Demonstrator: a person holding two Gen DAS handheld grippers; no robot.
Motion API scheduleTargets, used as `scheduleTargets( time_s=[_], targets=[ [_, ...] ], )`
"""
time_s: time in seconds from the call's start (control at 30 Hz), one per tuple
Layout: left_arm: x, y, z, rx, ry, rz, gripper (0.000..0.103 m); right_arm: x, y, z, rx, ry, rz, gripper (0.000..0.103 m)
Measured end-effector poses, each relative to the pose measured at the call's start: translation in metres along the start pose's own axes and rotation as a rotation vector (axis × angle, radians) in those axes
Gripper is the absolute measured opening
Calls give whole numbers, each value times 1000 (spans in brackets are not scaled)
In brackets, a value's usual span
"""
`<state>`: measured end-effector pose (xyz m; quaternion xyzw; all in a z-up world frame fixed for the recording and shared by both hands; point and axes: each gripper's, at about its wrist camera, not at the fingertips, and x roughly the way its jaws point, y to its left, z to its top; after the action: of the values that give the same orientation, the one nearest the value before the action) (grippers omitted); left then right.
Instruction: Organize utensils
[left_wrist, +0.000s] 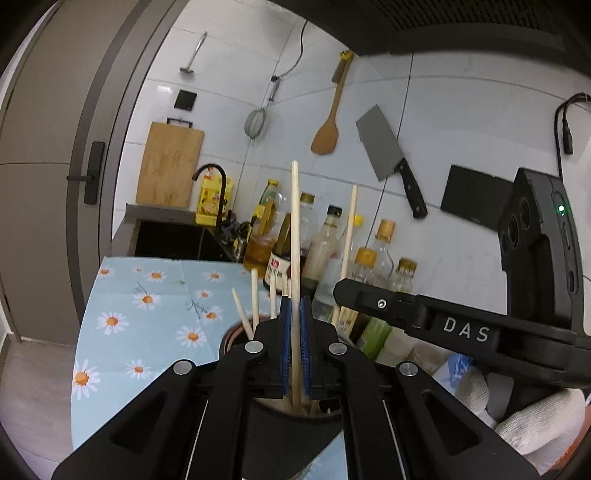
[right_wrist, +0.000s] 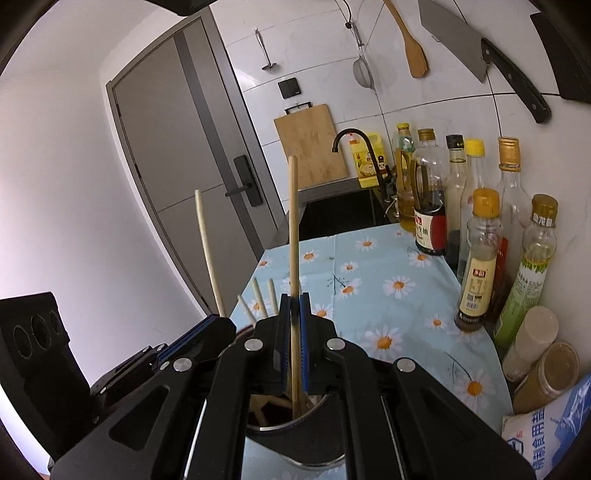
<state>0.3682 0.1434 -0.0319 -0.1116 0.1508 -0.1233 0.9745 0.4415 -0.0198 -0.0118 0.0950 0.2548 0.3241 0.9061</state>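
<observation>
My left gripper (left_wrist: 294, 306) is shut on a pale chopstick (left_wrist: 294, 229) that stands upright, its lower end in a round holder (left_wrist: 295, 417) below the jaws. My right gripper (right_wrist: 294, 306) is shut on a darker wooden chopstick (right_wrist: 293, 229), also upright, its lower end in a metal-rimmed holder (right_wrist: 314, 421). Several more chopsticks (left_wrist: 255, 295) stick up from the holder. The right gripper shows in the left wrist view (left_wrist: 343, 291), holding its chopstick (left_wrist: 349, 236). The left gripper shows in the right wrist view (right_wrist: 218, 325) with its pale chopstick (right_wrist: 207, 251).
A daisy-print blue cloth (right_wrist: 388, 280) covers the counter. Sauce and oil bottles (right_wrist: 480, 258) line the wall side, with jars and a salt bag (right_wrist: 546, 435). A sink with a black tap (right_wrist: 354, 147), a cutting board, cleaver, wooden spatula and strainer are on the tiled wall.
</observation>
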Motion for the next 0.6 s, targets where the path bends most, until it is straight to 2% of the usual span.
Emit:
scheduleTargets(
  time_s=[0.1, 0.2, 0.47, 0.6],
  targets=[
    [-5, 3, -2, -18, 20, 11, 6, -9, 2, -3, 11, -3, -10, 19],
    [-16, 2, -3, -16, 27, 28, 19, -24, 3, -4, 17, -21, -6, 20],
    [-49, -11, -2, -14, 35, 76, 20, -67, -1, -1, 48, -57, 31, 24],
    [-64, -27, 2, 7, 50, 101, 26, -87, -3, 0, 44, -63, 65, 32]
  ],
)
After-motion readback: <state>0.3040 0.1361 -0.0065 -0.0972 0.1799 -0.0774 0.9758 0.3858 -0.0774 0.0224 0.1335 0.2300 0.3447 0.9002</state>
